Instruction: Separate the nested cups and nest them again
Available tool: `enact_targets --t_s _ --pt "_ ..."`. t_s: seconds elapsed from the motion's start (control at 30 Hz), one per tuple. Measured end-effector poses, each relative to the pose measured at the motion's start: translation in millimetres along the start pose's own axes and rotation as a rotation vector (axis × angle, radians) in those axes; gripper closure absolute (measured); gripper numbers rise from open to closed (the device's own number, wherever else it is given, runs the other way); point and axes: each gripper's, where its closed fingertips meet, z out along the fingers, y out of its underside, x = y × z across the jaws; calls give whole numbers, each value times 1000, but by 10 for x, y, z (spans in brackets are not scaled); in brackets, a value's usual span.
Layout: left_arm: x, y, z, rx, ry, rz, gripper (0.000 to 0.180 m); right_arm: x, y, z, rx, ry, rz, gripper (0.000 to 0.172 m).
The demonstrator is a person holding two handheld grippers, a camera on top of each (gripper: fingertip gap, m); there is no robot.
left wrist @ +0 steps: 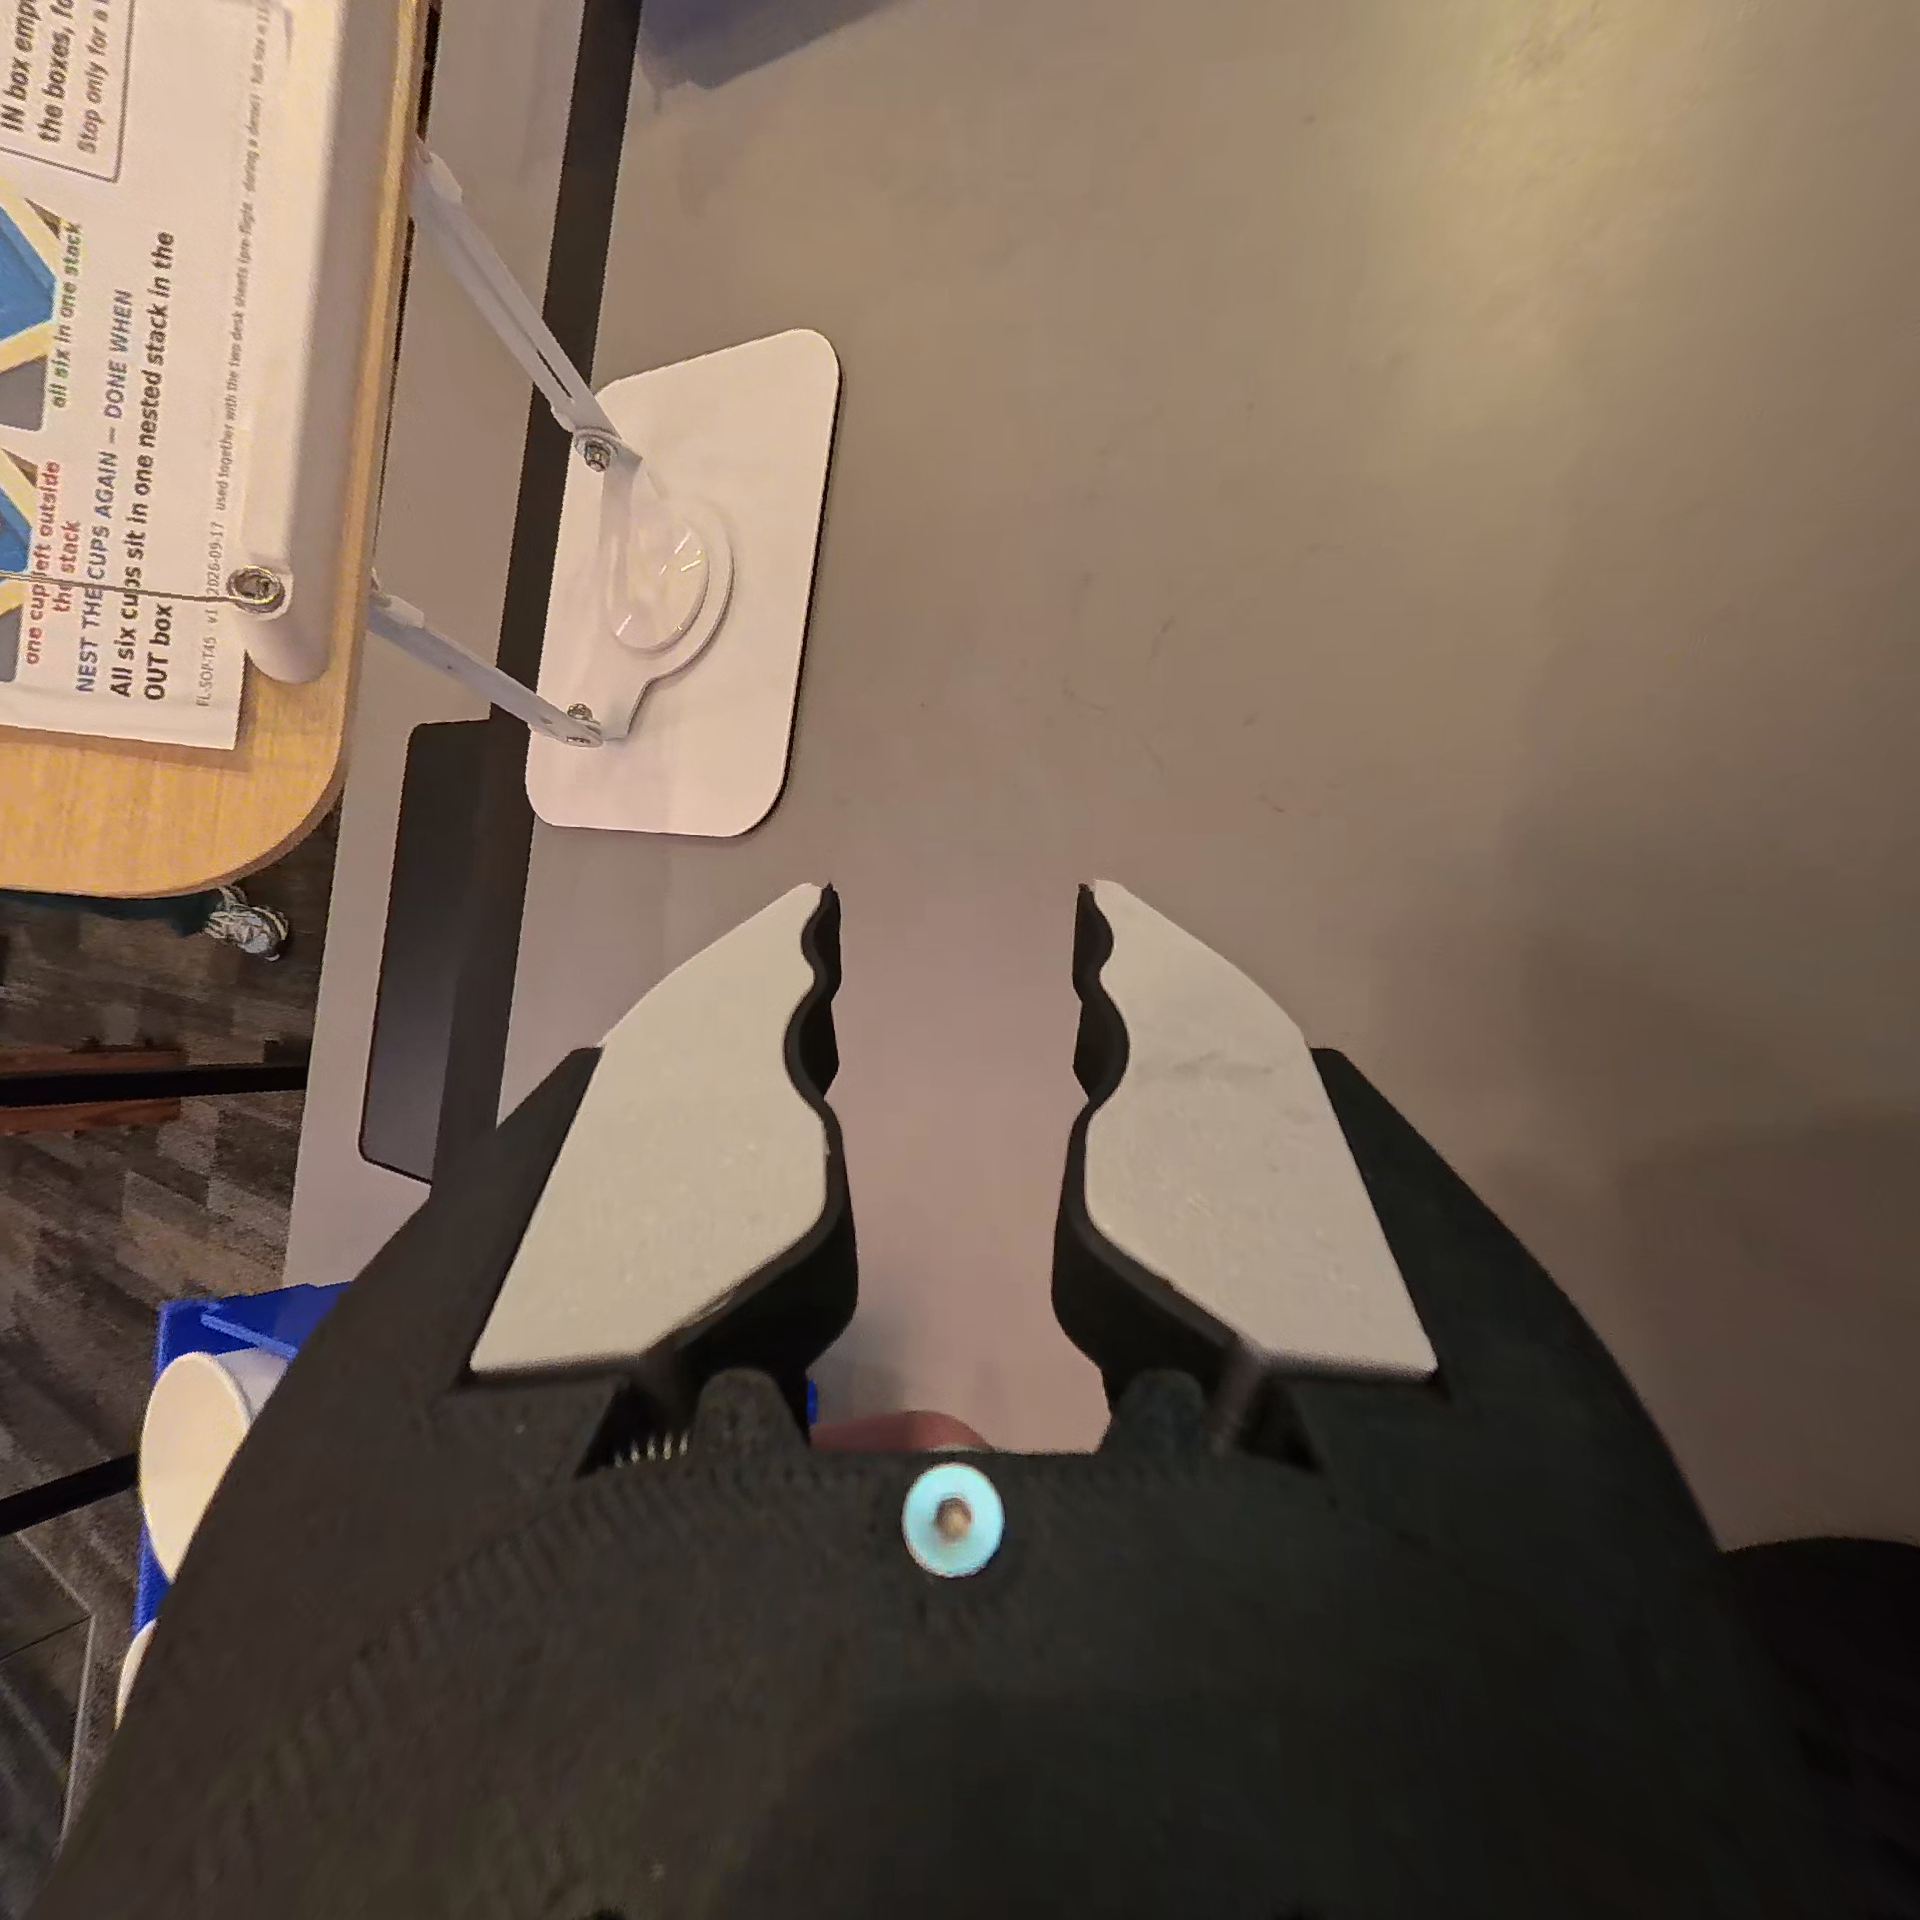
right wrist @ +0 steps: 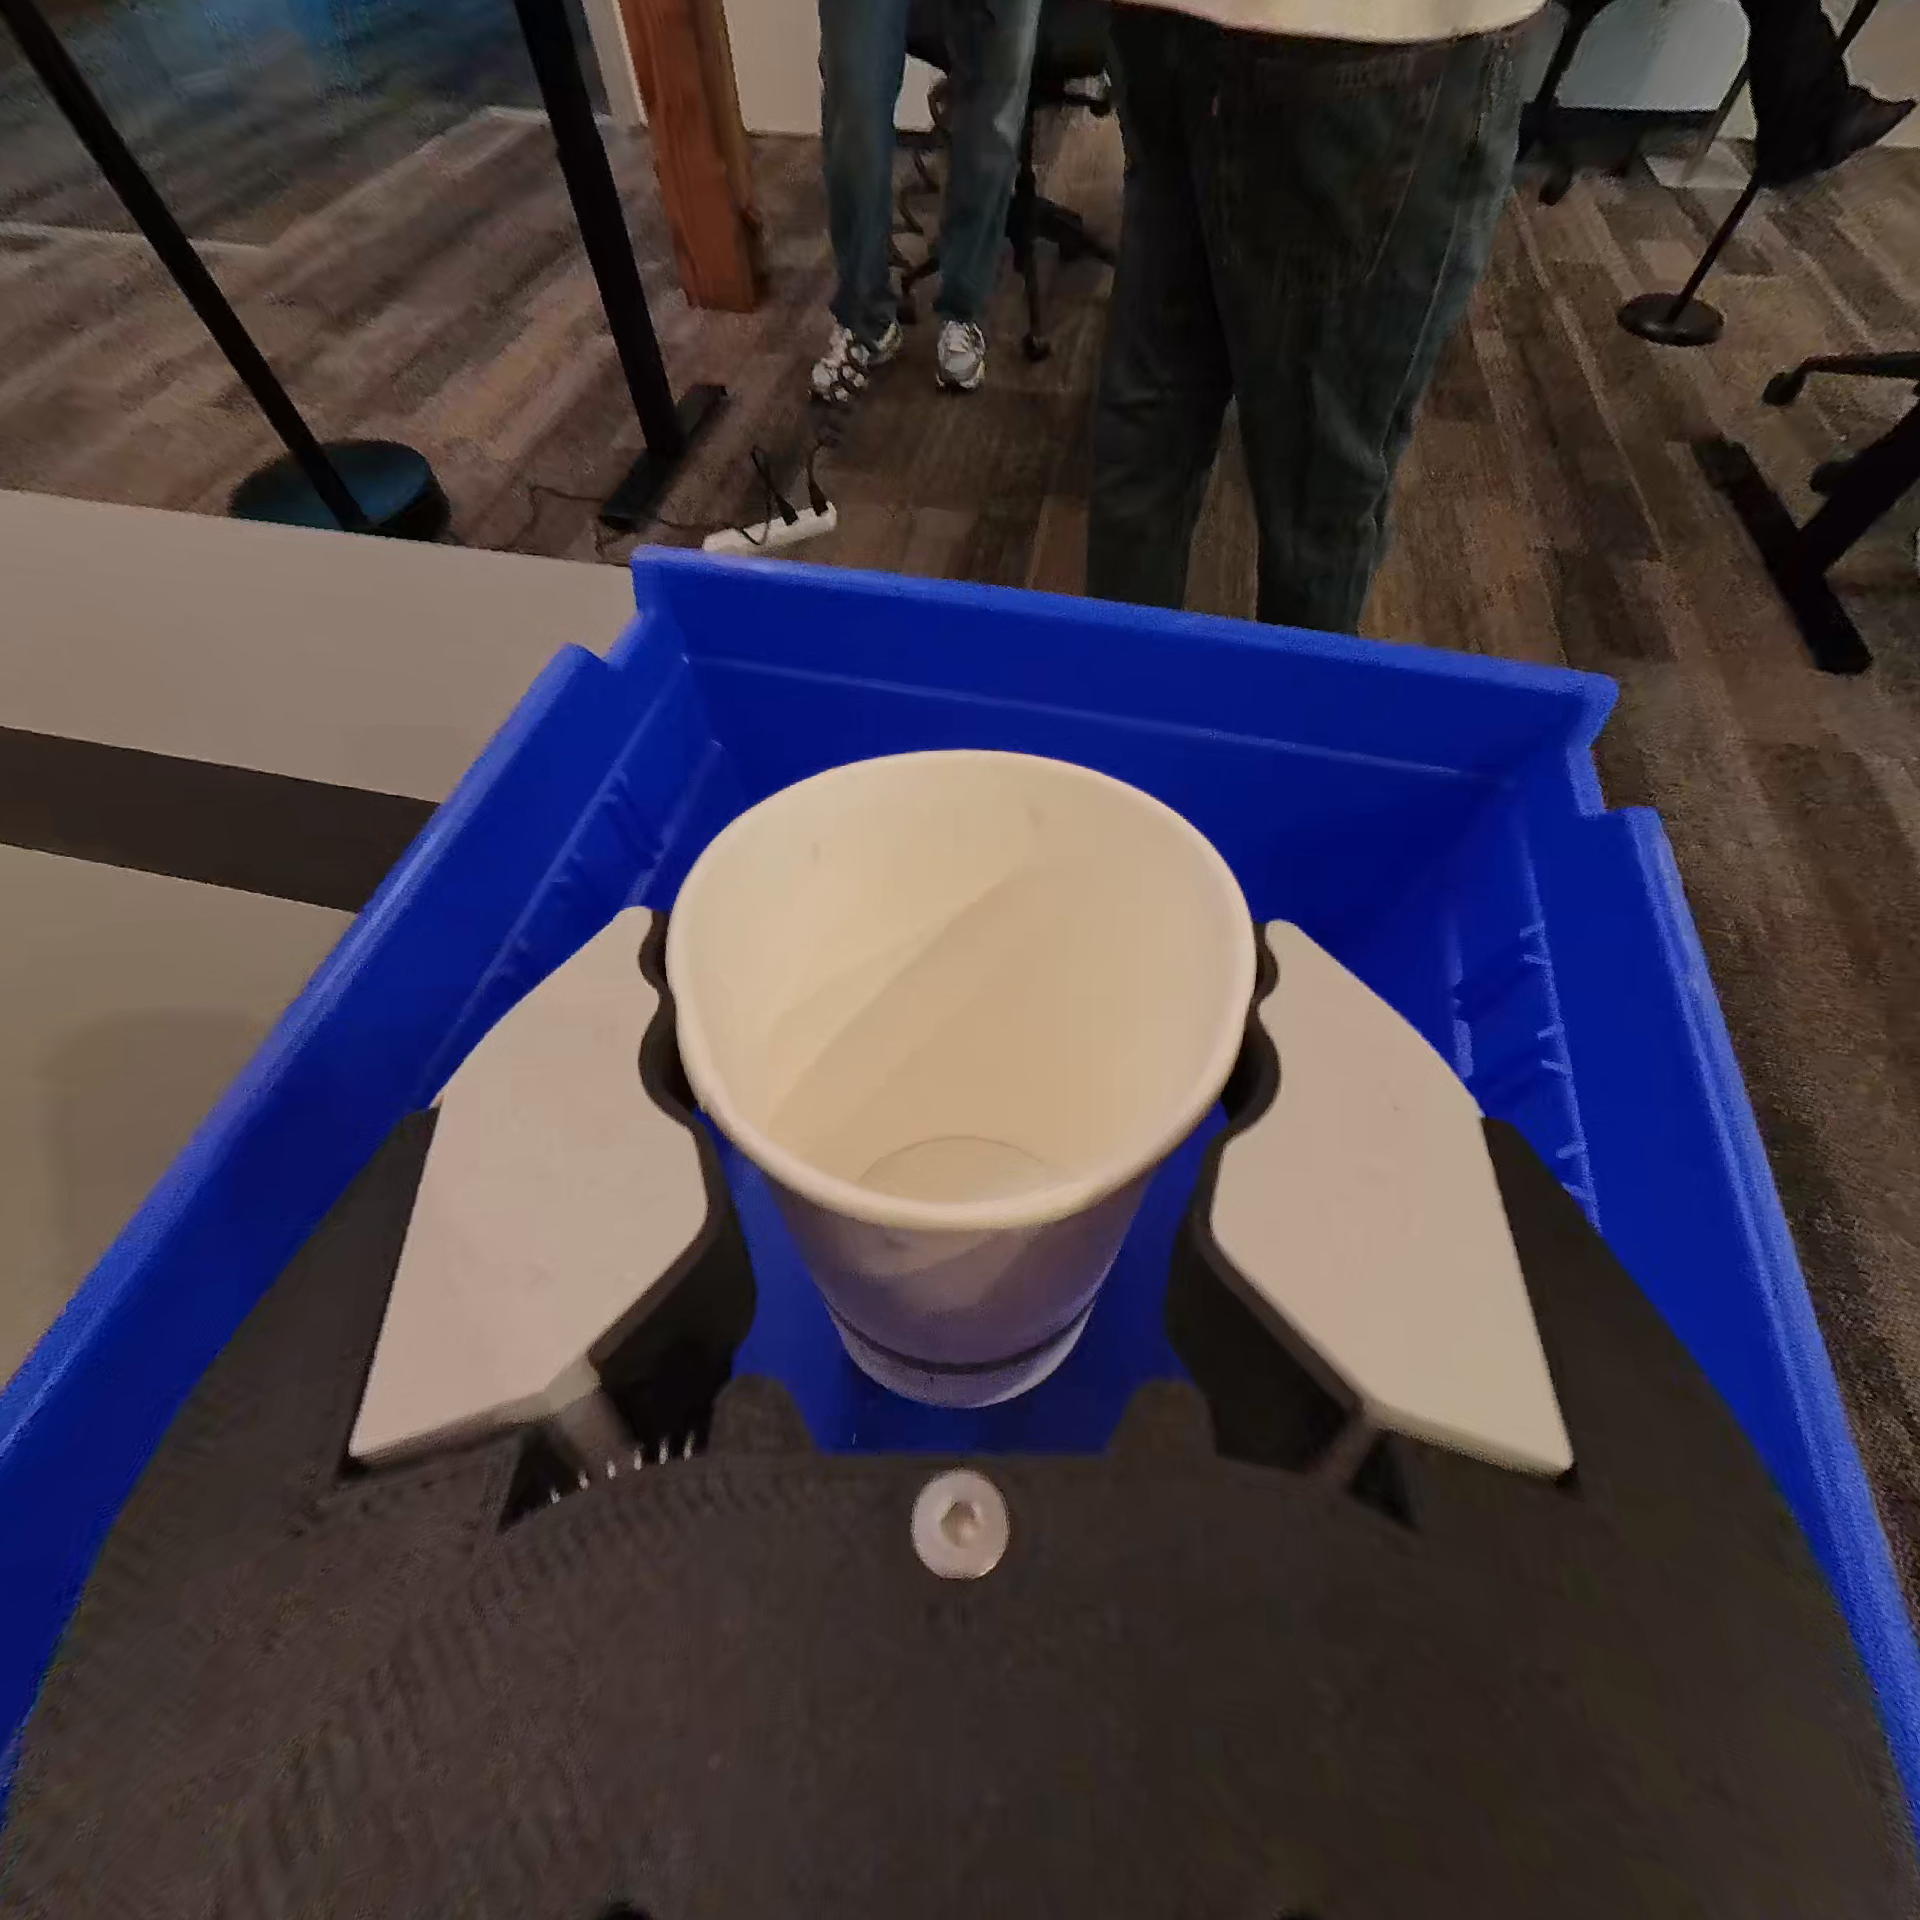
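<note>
The grey table carries a blue bin at its edge, likely there to hold the cups. Over the bin, the right gripper spreads wide around a white paper cup, its fingers pinching the rim out of round, so it seems gripped. The left gripper hangs part-open over bare table, holding nothing. A printed instruction sheet sits on a wooden stand; its wording is left unquoted.

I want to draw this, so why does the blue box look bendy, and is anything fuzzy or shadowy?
Right wrist view: the wide lens bows the blue box outward; the white cup is sharp, with a slanting shadow inside. Left wrist view: the paper sheet is slightly blurred; the grey table darkens toward the right edge.
</note>
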Motion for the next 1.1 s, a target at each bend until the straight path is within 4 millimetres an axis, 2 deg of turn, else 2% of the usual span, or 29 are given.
enact_targets --t_s 0.37,0.53,0.67,0.9,1.0,1.1 --pt "-21 76 -54 -11 -22 -11 137 21 239 -228 -110 62 -20 65" --pt "-9 91 -63 -20 -26 -13 135 9 234 -275 -118 95 -47 57" --pt "-65 158 -146 -39 -63 -33 132 11 82 -396 -71 136 -78 44" --pt "-259 410 -445 -76 -164 -106 127 -176 -304 -760 6 156 -180 44" --pt "-329 515 -579 -98 -214 -129 126 -305 -582 -939 74 151 -204 47" --pt "-396 623 -694 -113 -258 -158 126 -548 -994 -1152 178 132 -247 51"
